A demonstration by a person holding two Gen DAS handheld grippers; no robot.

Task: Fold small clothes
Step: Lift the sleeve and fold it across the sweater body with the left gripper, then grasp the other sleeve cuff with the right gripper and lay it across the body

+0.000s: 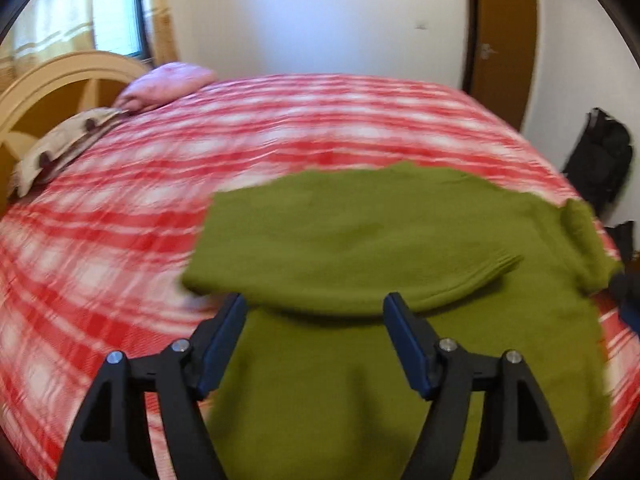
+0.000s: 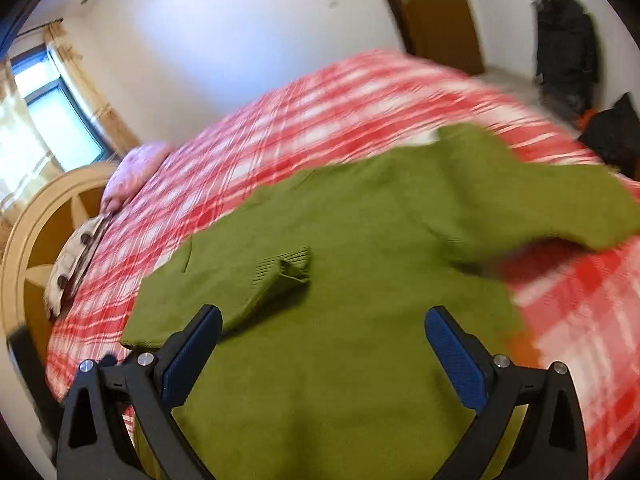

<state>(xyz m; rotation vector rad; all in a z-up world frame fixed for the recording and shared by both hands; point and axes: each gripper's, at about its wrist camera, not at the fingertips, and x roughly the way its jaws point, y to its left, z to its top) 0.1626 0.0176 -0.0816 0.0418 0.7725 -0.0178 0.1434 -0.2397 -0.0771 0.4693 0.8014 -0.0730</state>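
- Sweater (image 1: 360, 232) in olive green lies spread on the bed (image 1: 120, 208), its body running from under your grippers toward the far side.
- Nearest you, the left gripper (image 1: 316, 308) hovers over the sweater's near hem with its jaws spread wide; they hold nothing, and I cannot tell whether the tips brush the knit.
- Your right gripper (image 2: 324, 320) hangs likewise above the near part of the body, jaws spread wide and empty.
- Just beyond the jaws, the left sleeve (image 2: 276, 276) is folded across the body, its ribbed cuff resting near the middle of the chest.
- Farther right, the right sleeve (image 2: 560, 208) stretches out toward the bed's right edge, unfolded.
- Judging by this, one sleeve fold is done and the other is next: you would need to carry the right gripper far and right, pinch that sleeve near its cuff, and lay it across the body.
- Both views are smeared by motion, so fine creases are hard to read.
- At the far left, two pillows (image 1: 168, 80) rest against the headboard (image 1: 56, 76), well apart from the sweater.
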